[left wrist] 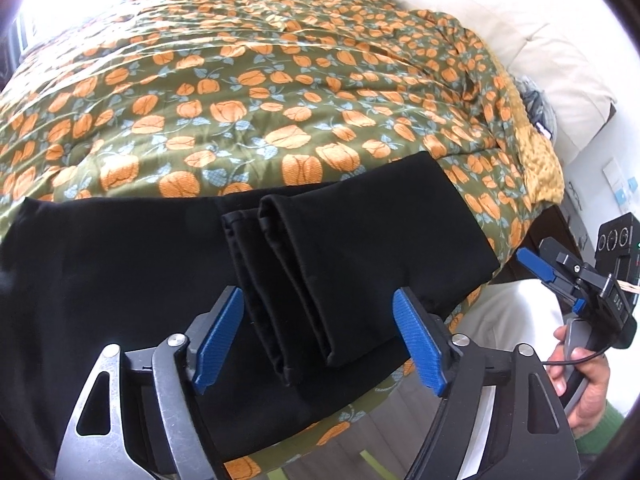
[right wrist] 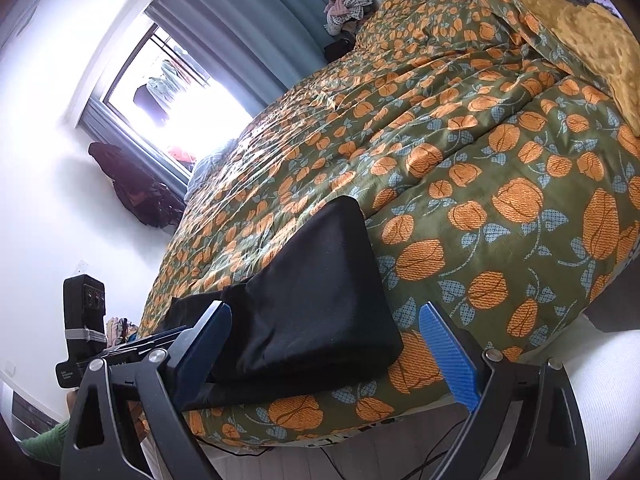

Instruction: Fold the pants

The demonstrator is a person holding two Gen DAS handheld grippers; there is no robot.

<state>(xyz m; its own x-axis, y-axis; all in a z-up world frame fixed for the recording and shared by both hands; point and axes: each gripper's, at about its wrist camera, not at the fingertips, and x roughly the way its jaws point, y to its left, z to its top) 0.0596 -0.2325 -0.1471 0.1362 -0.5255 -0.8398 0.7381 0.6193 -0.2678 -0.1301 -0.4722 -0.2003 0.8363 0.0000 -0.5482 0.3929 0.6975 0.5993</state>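
Black pants [left wrist: 160,264] lie on the near edge of a bed covered by a green quilt [left wrist: 248,92] printed with orange flowers. The legs are folded back over the body of the garment, so the two hemmed cuff ends [left wrist: 260,216] sit on top, side by side, pointing away from the bed's edge. The fabric lies flat with few wrinkles.

Left gripper [left wrist: 320,340]: jaws spread wide, blue pads standing on either side of the folded leg stack. Neither pad touches the cloth; nothing is pinched. The gripper is angled down at the pants from the bed's edge.

Right gripper [right wrist: 332,348]: jaws also spread. In its own view the left-hand pad sits in front of the fold's edge and the right-hand pad stands over bare quilt (whether the left-hand pad touches the fabric cannot be told from this angle). From the left wrist view the same gripper [left wrist: 548,280] sits off the bed's corner, clear of the pants, held by a hand [left wrist: 588,380] in a green sleeve.

Far side of the bed: a yellow textured blanket [right wrist: 592,36] at the quilt's turned-back end, and a window [right wrist: 172,84] with blue curtains on the wall beyond.
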